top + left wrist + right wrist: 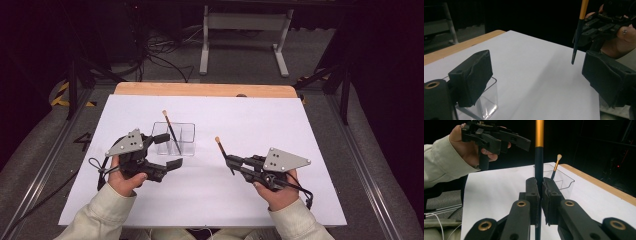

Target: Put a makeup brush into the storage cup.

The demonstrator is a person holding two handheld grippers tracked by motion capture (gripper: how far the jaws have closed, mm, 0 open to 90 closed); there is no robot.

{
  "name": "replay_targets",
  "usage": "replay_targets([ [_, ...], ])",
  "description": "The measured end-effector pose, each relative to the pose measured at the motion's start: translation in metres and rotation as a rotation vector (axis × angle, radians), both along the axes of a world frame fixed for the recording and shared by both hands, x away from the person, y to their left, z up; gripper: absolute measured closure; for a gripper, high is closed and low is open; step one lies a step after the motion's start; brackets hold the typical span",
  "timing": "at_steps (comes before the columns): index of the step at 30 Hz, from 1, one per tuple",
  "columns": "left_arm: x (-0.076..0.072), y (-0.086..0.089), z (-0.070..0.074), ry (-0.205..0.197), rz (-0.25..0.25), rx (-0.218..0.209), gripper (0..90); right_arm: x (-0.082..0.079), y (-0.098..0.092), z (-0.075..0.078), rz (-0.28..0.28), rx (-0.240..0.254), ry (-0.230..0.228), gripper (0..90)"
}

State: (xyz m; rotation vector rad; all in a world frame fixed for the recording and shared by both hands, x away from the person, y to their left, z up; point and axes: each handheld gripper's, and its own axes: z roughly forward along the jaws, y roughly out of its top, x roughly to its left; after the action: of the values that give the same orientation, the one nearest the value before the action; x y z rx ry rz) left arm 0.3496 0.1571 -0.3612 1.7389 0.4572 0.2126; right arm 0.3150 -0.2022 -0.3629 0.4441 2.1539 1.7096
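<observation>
High view: right tongs (231,162) clenched on a black-handled brush (223,153), held above the white sheet (260,125) to the right of the clear divided box (181,135). A second brush (171,131) leans inside that box. Left tongs (167,150) spread wide, nothing gripped, their far jaw at the box's near-left wall. Bare sheet lies between the held brush and the box; the worktop (205,89) shows its wooden far edge.

Clear box (180,137) on table (300,145), brush (171,131) inside, second brush (223,154) to its right
</observation>
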Motion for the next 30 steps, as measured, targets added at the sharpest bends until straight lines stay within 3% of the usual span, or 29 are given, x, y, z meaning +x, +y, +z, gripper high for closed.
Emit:
replay_targets([
  [19, -0.001, -0.02, 0.0, 0.01, -0.016, -0.044, 12.6, -0.002, 0.015, -0.009, 0.023, 0.025, -0.012, 84.0],
  [30, -0.002, -0.03, -0.001, 0.007, -0.044, -0.058, 22.4, -0.004, 0.025, -0.015, 0.045, 0.03, -0.001, 84.1],
])
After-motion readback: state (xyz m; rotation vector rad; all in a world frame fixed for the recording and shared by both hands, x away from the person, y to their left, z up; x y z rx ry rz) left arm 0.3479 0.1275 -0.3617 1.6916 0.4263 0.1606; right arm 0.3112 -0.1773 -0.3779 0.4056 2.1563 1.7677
